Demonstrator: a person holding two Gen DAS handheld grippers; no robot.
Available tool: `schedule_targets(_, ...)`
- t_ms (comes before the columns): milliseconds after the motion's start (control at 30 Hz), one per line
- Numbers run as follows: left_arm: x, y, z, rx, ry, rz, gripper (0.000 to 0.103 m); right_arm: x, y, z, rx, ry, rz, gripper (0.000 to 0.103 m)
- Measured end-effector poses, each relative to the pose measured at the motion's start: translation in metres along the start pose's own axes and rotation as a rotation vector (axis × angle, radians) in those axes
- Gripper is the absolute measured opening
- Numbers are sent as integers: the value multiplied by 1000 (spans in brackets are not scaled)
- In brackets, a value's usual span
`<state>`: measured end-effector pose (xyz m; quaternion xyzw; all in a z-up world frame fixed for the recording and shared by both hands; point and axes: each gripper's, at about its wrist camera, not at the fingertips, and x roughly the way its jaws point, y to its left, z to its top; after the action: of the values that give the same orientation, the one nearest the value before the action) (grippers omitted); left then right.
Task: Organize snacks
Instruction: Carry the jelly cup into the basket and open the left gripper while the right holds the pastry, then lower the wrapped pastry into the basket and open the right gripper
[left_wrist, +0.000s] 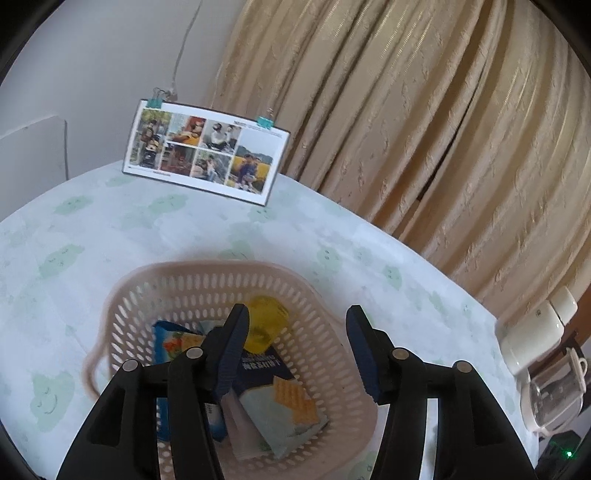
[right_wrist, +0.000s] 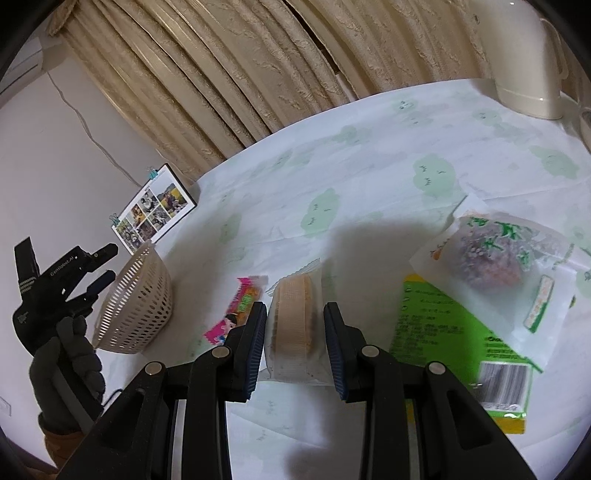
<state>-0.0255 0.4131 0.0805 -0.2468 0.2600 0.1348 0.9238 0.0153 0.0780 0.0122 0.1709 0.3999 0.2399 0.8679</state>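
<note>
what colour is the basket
Pale pink basket, clearest in the left wrist view.

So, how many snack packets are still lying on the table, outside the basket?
4: wafer packet between the right gripper fingers, pink candy packet left of it, green box, clear bag overlapping it. Others may be hidden.

Left wrist view is aimed down and forward, close above the basket (left_wrist: 236, 284), toward the table's far edge where the photo card (left_wrist: 207, 151) is propped. Right wrist view is held low over the table (right_wrist: 369, 155), angled toward the curtain. Basket (right_wrist: 136, 306), photo card (right_wrist: 155, 208) and curtain are shared by both.
</note>
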Motion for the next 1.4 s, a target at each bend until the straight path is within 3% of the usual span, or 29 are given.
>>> schedule_targets(300, -18, 19, 8, -53, -85, 45, 56, 5, 54, 16, -62, -13, 101, 29)
schedule_targets(567, -23, 26, 10, -90, -103, 38, 56, 27, 118, 29, -132, 1, 207, 30)
schedule_targets(833, -29, 35, 12, -136, -115, 26, 56, 59, 167, 32, -181, 25, 260, 30)
schedule_targets(1167, -31, 39, 11, -170, -124, 19, 56, 89, 191, 34, -197, 69, 275, 33)
schedule_targets(1267, -31, 42, 11, -184, -125, 21, 56, 96, 188, 38, -168, 76, 281, 44)
schedule_targets(1400, -30, 43, 10, -179, -119, 20, 56, 94, 180, 38, -148, 70, 278, 45)
